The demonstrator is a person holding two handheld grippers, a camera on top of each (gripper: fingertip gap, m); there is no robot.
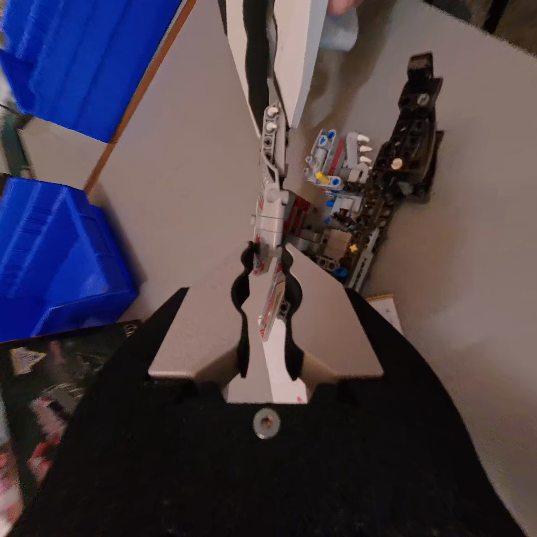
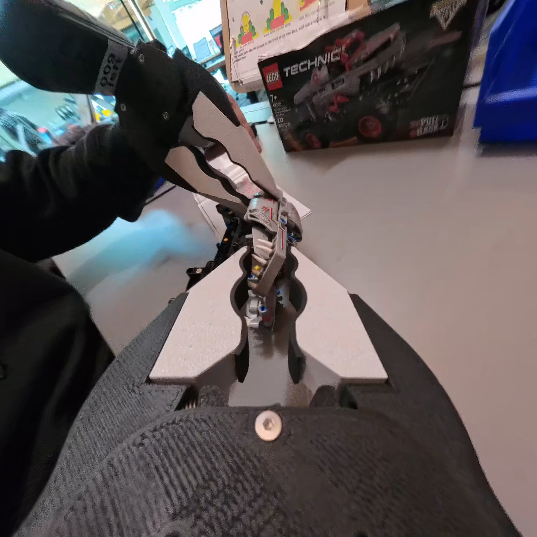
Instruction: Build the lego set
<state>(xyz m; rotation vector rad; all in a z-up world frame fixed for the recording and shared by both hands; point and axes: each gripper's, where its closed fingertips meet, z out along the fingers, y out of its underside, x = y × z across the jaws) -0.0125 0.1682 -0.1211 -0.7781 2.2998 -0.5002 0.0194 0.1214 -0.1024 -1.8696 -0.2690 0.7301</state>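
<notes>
Gripping a long grey plastic panel with red markings (image 1: 268, 220), the left tool (image 1: 266, 255) holds it above the black-and-grey brick chassis (image 1: 386, 186) on the grey worktop (image 1: 189, 162). The right tool (image 2: 268, 261) seems closed on its toothed end, though blur obscures contact. Light, rigid, snap-fit; hold the beams.

Soft, even indoor light fell on the pale grey counter (image 1: 180, 162) with only faint shadows, while wide-angle distortion bent both views' edges and motion blur smeared the blue plastic bins (image 1: 66, 58) and the dark printed cardboard box (image 2: 377, 87).
</notes>
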